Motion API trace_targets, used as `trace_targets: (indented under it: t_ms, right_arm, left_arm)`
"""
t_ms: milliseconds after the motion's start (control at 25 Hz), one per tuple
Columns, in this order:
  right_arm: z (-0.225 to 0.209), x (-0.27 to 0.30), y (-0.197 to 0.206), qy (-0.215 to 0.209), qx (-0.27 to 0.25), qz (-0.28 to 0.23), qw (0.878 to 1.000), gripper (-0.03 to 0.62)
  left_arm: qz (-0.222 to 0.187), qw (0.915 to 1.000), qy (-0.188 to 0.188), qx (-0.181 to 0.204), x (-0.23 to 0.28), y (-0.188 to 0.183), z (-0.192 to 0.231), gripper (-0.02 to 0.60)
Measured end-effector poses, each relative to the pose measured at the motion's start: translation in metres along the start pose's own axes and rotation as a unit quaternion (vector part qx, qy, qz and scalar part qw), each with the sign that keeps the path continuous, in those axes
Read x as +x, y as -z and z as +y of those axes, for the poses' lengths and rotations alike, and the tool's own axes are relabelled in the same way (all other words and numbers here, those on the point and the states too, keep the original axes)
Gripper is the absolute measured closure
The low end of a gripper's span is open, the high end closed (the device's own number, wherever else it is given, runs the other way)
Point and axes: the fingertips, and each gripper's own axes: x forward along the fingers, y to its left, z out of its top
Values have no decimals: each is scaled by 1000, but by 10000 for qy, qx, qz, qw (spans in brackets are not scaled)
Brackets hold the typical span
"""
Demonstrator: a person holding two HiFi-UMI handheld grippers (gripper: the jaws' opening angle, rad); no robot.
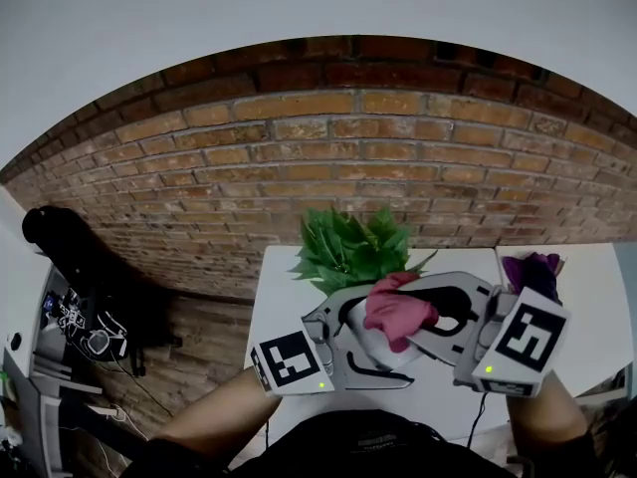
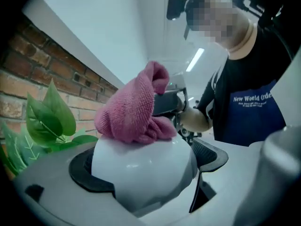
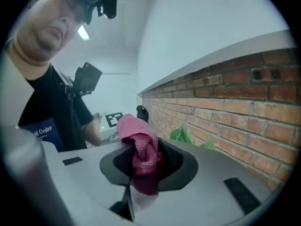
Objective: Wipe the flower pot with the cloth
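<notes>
Left gripper (image 2: 146, 168) clamps the white flower pot (image 2: 141, 182); right gripper (image 3: 143, 166) pinches the pink cloth (image 3: 138, 145) against it. Wiping seems under way, not finished.

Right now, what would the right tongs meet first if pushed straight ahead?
Likely the white pot held by the left tongs; the right tongs' pink cloth rests on it.

Indoor lab/studio-type workspace, not a home. Bare brick wall (image 1: 328, 157) behind a plain white tabletop (image 1: 274, 292), strip light (image 2: 195, 59) on a white ceiling, black gear with cables (image 1: 85, 332) stacked at lower left of head view.
</notes>
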Motion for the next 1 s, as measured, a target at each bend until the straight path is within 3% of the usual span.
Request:
trace_targets:
  t_ms: [200, 400, 600, 840, 920, 1000]
  right_arm:
    - [40, 24, 14, -450, -881, 814, 9918, 507]
    - [50, 22, 10, -716, -1199, 862, 9864, 507]
    - [30, 7, -14, -401, -617, 130, 9972, 507]
    - [4, -9, -25, 48, -326, -73, 9994, 507]
    - [-6, -15, -28, 185, -219, -177, 9994, 507]
    - [-17, -23, -30, 300, -153, -329, 9989, 508]
  left_arm:
    - [558, 9958, -398, 605, 6, 10, 8, 44]
    - [747, 9856, -862, 1250, -5, 6, 15, 44]
    - [888, 9665, -1112, 2135, -12, 0, 10, 46]
    - [1172, 9416, -1192, 2925, -10, 1, 4, 46]
    - [1131, 9369, -1214, 3077, -11, -3, 1, 46]
    - [946, 9377, -1234, 3107, -13, -12, -3, 46]
